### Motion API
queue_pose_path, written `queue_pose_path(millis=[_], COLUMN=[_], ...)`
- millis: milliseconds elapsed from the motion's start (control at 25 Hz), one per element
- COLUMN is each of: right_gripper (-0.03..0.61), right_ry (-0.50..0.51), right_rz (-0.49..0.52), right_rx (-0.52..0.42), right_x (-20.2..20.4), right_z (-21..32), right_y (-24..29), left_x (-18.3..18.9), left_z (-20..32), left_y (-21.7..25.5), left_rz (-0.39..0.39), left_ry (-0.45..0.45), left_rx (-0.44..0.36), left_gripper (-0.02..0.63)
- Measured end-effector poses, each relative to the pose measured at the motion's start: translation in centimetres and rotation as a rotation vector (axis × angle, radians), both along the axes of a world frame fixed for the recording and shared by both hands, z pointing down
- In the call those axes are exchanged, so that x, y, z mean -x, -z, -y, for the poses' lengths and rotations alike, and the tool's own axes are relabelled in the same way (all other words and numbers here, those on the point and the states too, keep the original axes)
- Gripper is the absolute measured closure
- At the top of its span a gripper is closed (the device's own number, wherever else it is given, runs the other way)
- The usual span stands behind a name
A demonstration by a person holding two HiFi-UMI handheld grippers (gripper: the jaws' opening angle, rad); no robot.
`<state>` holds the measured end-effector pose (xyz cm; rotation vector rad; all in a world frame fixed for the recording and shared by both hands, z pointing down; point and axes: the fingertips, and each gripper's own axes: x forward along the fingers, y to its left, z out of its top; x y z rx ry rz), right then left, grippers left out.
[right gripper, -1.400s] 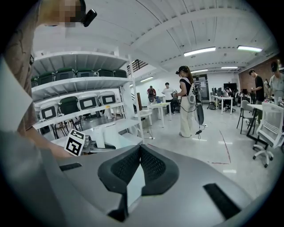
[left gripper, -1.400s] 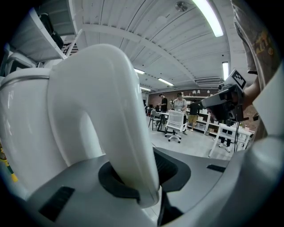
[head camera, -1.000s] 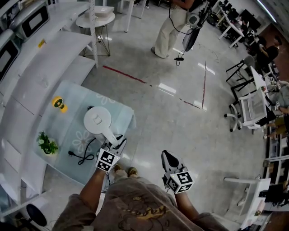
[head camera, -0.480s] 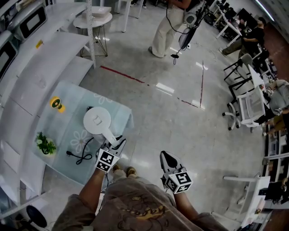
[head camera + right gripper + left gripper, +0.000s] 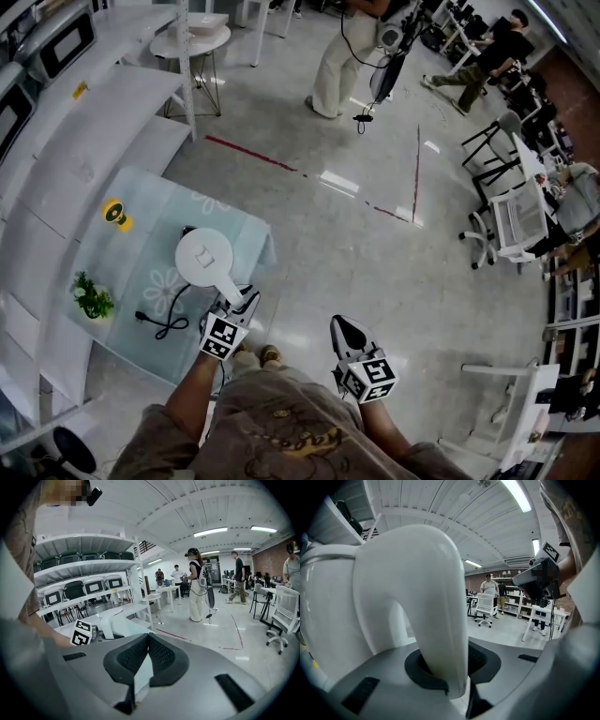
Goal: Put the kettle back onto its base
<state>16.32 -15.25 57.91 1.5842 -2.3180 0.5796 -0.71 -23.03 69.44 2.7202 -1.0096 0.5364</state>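
Observation:
The white kettle [image 5: 204, 255] hangs over the glass table [image 5: 122, 253], seen from above with its round lid up. My left gripper [image 5: 239, 302] has the kettle's curved handle [image 5: 436, 620] between its pads, and its jaws are closing on it. The kettle's body [image 5: 323, 611] fills the left of the left gripper view. A dark sliver of the base [image 5: 187, 230] shows at the kettle's far edge, and its black cord [image 5: 169, 319] trails across the table. My right gripper [image 5: 345, 328] hovers over the floor to the right, pads together [image 5: 147, 656], nothing held.
On the table lie a yellow object [image 5: 115, 214] and a small green plant [image 5: 91, 298]. White shelving [image 5: 84, 122] runs along the left. A person [image 5: 342, 56] stands far across the floor near a round white table [image 5: 192, 42]; office chairs [image 5: 516, 220] sit at right.
The kettle and my left gripper have shifted slightly nearer and lower over the table. The right gripper has kept still. People in the background have walked on.

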Motion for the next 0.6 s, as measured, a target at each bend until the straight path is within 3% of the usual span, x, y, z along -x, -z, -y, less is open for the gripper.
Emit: queue_pose_path(millis=[320, 600], right_gripper=[0.577, 0.577], right_ry=[0.020, 0.058], right_rz=[0.006, 0.016], right_rx=[0.000, -0.004], right_x=[1.0, 1.3], right_z=[-0.3, -0.5], right_y=[-0.2, -0.1], left_x=[0.6, 1.6], left_z=[-0.2, -0.8], left_y=[-0.9, 0.3], left_rz=[-0.020, -0.036], left_ry=[0.050, 0.104], left_rx=[0.036, 0.046], left_gripper=[0.522, 0.480])
